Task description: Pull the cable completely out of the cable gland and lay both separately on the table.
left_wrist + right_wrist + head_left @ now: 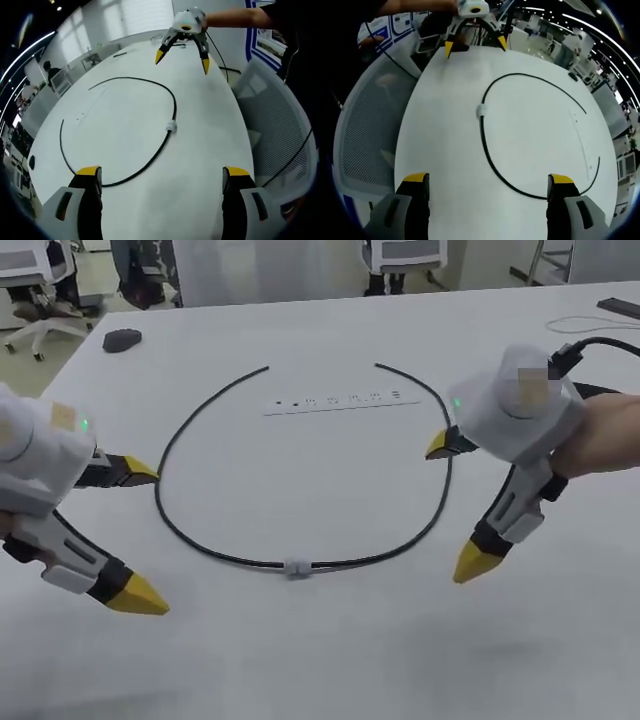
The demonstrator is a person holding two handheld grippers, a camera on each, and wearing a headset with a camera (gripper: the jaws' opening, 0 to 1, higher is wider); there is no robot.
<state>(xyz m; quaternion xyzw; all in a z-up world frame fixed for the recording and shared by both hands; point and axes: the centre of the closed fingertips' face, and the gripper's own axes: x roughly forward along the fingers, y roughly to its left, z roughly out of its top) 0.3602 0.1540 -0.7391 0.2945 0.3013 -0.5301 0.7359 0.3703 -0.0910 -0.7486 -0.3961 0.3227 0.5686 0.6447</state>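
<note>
Lying on a smooth, matte white table, a thin black cable curves into a wide, nearly round loop that is open at the far side. A small, pale grey cable gland sits on the loop's near edge, with the cable running through it. The left gripper hovers by the loop's left side and the right gripper by its right. Both have white bodies and black fingers with pointed yellow tips, spread wide and holding nothing. A flat white power strip lies between the cable's two ends.
</note>
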